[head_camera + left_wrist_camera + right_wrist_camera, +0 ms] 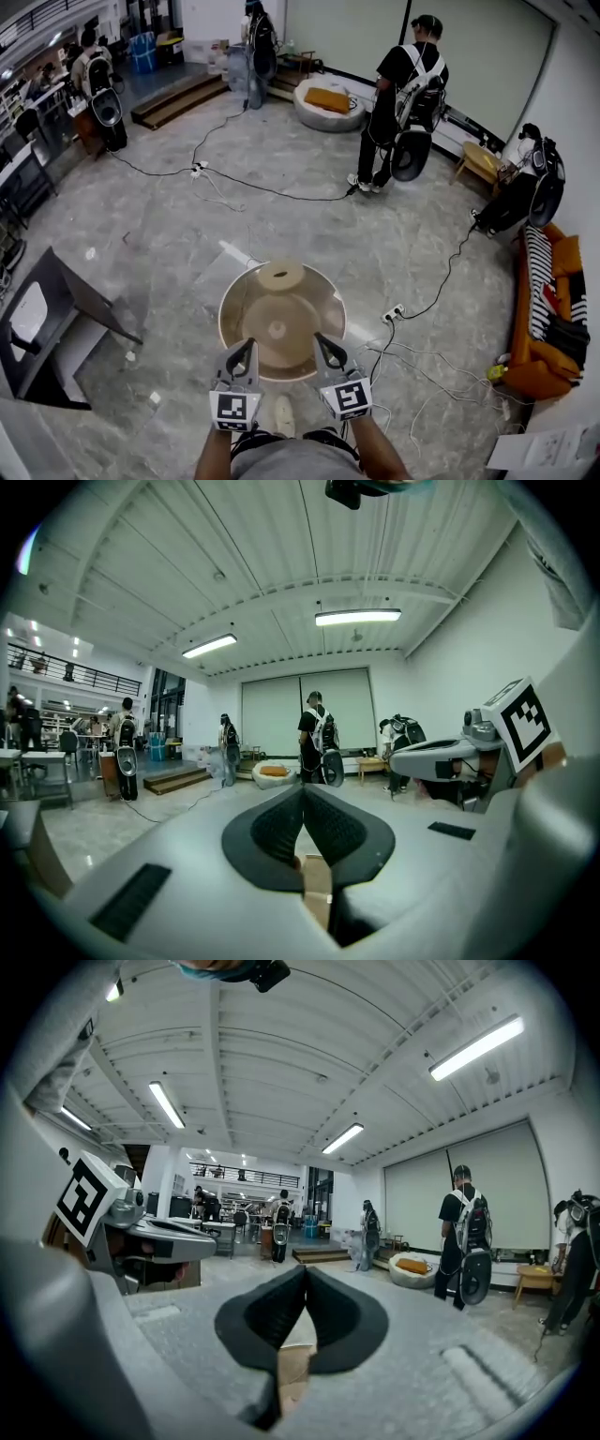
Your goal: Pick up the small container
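Observation:
A low, round tan container (280, 275) sits at the far rim of a round wooden table (239, 305) in the head view. My left gripper (249, 344) and right gripper (319, 338) hover side by side over the table's near edge, well short of the container. Both are shut with nothing held. In the left gripper view, the jaws of the left gripper (303, 790) meet at their tips, and the right gripper's marker cube (517, 719) shows at the right. In the right gripper view, the right gripper (306, 1272) has its jaws together too. Neither gripper view shows the container.
Cables and a power strip (392, 312) lie on the floor right of the table. A dark chair (52, 314) stands at the left, an orange sofa (548, 319) at the right. A person (398, 98) stands beyond, near a beanbag (328, 101).

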`<state>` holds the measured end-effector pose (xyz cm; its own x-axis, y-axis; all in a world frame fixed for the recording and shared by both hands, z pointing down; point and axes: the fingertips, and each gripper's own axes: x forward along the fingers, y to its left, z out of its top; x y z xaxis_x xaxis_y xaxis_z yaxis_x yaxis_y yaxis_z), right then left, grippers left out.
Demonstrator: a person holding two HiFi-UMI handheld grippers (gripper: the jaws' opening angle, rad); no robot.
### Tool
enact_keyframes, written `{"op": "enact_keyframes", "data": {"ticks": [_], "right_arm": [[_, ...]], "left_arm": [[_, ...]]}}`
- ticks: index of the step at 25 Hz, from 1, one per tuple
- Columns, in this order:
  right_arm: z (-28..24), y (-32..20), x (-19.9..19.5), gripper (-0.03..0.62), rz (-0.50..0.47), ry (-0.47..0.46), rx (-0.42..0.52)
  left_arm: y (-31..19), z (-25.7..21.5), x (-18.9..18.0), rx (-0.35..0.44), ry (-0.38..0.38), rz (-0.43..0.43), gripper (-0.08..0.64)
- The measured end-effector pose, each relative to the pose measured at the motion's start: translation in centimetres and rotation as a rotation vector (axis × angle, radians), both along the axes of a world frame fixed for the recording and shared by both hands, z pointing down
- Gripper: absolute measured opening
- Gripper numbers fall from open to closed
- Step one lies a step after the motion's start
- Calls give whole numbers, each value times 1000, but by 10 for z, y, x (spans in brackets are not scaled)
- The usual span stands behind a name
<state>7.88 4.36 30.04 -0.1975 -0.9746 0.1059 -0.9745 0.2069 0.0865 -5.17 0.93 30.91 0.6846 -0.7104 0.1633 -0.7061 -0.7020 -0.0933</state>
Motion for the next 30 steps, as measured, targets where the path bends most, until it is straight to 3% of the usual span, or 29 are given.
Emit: {"op": "enact_keyframes", "data": {"ticks": [9, 15, 22, 26, 30], "right_arm": [[29, -57, -9, 0, -17, -10, -29], [68, -94, -4, 0, -48, -29, -55], [138, -133, -4, 0, -80, -73, -127], [182, -149, -4, 0, -107, -78, -163], [224, -156, -8, 0, -151, -68, -206]], "left_arm": [[-55, 34, -6, -40, -11, -11, 18], [-85, 81, -4, -95, -23, -37, 18], [-114, 143, 8, -249, 24, -123, 18], [-128, 189, 14, -247, -10, -117, 18], [-137, 222, 18, -316, 26, -167, 18]]}}
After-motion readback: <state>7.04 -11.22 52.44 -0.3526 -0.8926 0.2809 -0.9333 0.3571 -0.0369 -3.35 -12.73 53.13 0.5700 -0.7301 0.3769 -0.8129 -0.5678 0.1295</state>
